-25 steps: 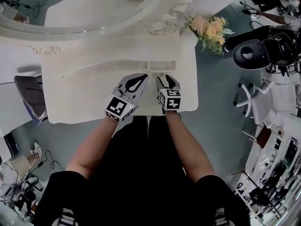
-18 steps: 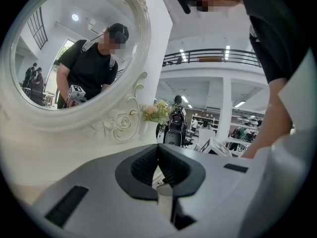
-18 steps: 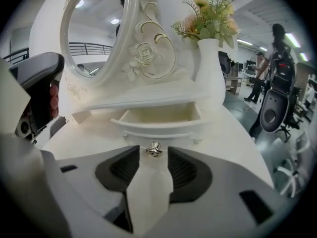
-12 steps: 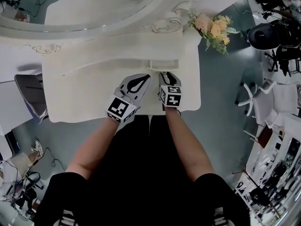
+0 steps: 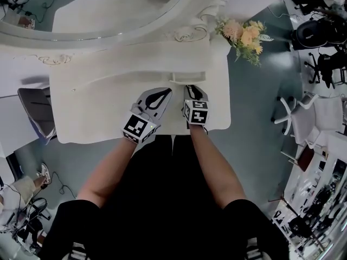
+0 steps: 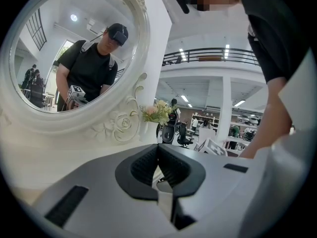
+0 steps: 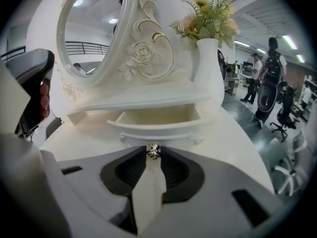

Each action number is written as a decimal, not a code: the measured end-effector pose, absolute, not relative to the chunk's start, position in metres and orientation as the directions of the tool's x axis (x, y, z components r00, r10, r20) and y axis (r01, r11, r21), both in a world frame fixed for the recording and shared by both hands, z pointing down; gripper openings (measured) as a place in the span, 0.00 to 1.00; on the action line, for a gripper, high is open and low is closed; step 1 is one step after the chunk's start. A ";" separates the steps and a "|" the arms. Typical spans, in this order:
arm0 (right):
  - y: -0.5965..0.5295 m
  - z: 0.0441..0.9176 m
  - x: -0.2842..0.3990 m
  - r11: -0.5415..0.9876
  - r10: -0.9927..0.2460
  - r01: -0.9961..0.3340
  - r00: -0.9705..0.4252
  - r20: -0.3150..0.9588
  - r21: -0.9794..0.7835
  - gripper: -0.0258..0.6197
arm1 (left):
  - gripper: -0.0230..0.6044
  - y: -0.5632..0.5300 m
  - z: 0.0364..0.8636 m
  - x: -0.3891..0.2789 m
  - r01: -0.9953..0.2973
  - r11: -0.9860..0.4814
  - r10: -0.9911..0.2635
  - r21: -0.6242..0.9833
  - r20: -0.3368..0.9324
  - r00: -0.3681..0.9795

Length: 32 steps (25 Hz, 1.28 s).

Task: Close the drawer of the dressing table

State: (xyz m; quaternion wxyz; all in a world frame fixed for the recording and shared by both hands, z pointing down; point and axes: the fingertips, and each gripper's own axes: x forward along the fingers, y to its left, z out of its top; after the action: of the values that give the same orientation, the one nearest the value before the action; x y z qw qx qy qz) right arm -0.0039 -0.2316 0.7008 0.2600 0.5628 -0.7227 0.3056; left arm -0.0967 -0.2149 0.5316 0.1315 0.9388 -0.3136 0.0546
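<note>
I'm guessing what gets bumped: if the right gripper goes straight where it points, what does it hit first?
Probably the small metal knob on the open drawer; it sits at the right gripper's closing jaws.

**Both grippers forward, right one closing**

The left forearm (image 5: 111,164) and right forearm (image 5: 212,164) rise side by side from the lower frame to its centre. The left gripper (image 5: 166,92) angles toward the upper right, its jaws together and empty. The right gripper (image 5: 191,89) points straight up the frame, its jaws closing with a small knob (image 7: 154,151) between their tips.
</note>
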 end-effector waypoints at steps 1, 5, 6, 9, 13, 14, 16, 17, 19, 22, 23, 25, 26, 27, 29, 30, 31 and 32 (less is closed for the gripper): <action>-0.233 0.700 -0.004 0.182 -0.656 -0.972 -0.233 0.718 -0.149 0.19 | 0.03 -0.216 0.532 -0.097 -0.604 -0.768 -0.575 0.212 0.185 0.797; -0.241 0.698 -0.004 0.184 -0.661 -0.972 -0.234 0.713 -0.148 0.19 | 0.03 -0.220 0.532 -0.095 -0.605 -0.767 -0.577 0.214 0.184 0.796; -0.243 0.698 -0.003 0.185 -0.662 -0.972 -0.234 0.712 -0.147 0.19 | 0.03 -0.220 0.532 -0.094 -0.605 -0.767 -0.577 0.214 0.184 0.796; -0.250 0.698 -0.003 0.186 -0.663 -0.971 -0.237 0.710 -0.150 0.19 | 0.03 -0.223 0.532 -0.094 -0.608 -0.765 -0.579 0.214 0.184 0.794; -0.257 0.697 -0.004 0.187 -0.666 -0.971 -0.238 0.707 -0.151 0.19 | 0.03 -0.225 0.532 -0.093 -0.609 -0.764 -0.581 0.214 0.183 0.793; -0.258 0.697 -0.004 0.186 -0.668 -0.971 -0.238 0.706 -0.151 0.19 | 0.03 -0.226 0.532 -0.093 -0.610 -0.763 -0.582 0.214 0.183 0.793; -0.262 0.697 -0.003 0.184 -0.671 -0.971 -0.236 0.702 -0.151 0.19 | 0.03 -0.227 0.532 -0.093 -0.611 -0.761 -0.584 0.215 0.183 0.791; -0.264 0.697 -0.003 0.184 -0.673 -0.971 -0.237 0.701 -0.151 0.19 | 0.03 -0.228 0.531 -0.093 -0.613 -0.760 -0.585 0.216 0.183 0.790; -0.268 0.696 -0.003 0.186 -0.677 -0.971 -0.238 0.696 -0.152 0.19 | 0.03 -0.229 0.531 -0.094 -0.615 -0.759 -0.586 0.215 0.186 0.789; -0.273 0.697 -0.003 0.189 -0.681 -0.970 -0.240 0.691 -0.150 0.19 | 0.03 -0.229 0.531 -0.094 -0.615 -0.759 -0.586 0.213 0.188 0.788; -0.275 0.697 -0.003 0.190 -0.682 -0.970 -0.240 0.691 -0.150 0.19 | 0.03 -0.230 0.531 -0.095 -0.616 -0.759 -0.587 0.211 0.188 0.787; -0.278 0.698 -0.004 0.192 -0.681 -0.970 -0.242 0.691 -0.150 0.19 | 0.03 -0.231 0.531 -0.096 -0.618 -0.758 -0.589 0.208 0.187 0.786; -0.280 0.698 -0.004 0.193 -0.681 -0.970 -0.243 0.691 -0.150 0.19 | 0.03 -0.231 0.531 -0.096 -0.619 -0.757 -0.591 0.208 0.187 0.785; -0.282 0.698 -0.004 0.194 -0.682 -0.969 -0.243 0.690 -0.150 0.19 | 0.03 -0.232 0.531 -0.097 -0.620 -0.756 -0.592 0.209 0.187 0.784; -0.285 0.698 -0.005 0.195 -0.682 -0.969 -0.244 0.689 -0.150 0.19 | 0.03 -0.232 0.530 -0.098 -0.623 -0.754 -0.594 0.209 0.187 0.782; -0.287 0.699 -0.005 0.195 -0.683 -0.969 -0.243 0.689 -0.150 0.19 | 0.03 -0.232 0.530 -0.099 -0.624 -0.753 -0.595 0.209 0.187 0.781; -0.289 0.699 -0.004 0.194 -0.683 -0.970 -0.242 0.689 -0.148 0.19 | 0.03 -0.232 0.529 -0.100 -0.625 -0.752 -0.597 0.209 0.187 0.780; -0.291 0.699 -0.004 0.193 -0.683 -0.970 -0.241 0.689 -0.147 0.19 | 0.03 -0.232 0.529 -0.101 -0.627 -0.750 -0.599 0.211 0.187 0.779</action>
State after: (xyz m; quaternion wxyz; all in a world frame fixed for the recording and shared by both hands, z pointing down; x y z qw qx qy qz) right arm -0.0041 -0.2907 0.6986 0.2465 0.5646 -0.7320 0.2909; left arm -0.1007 -0.2323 0.5290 0.1317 0.9339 -0.3281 0.0539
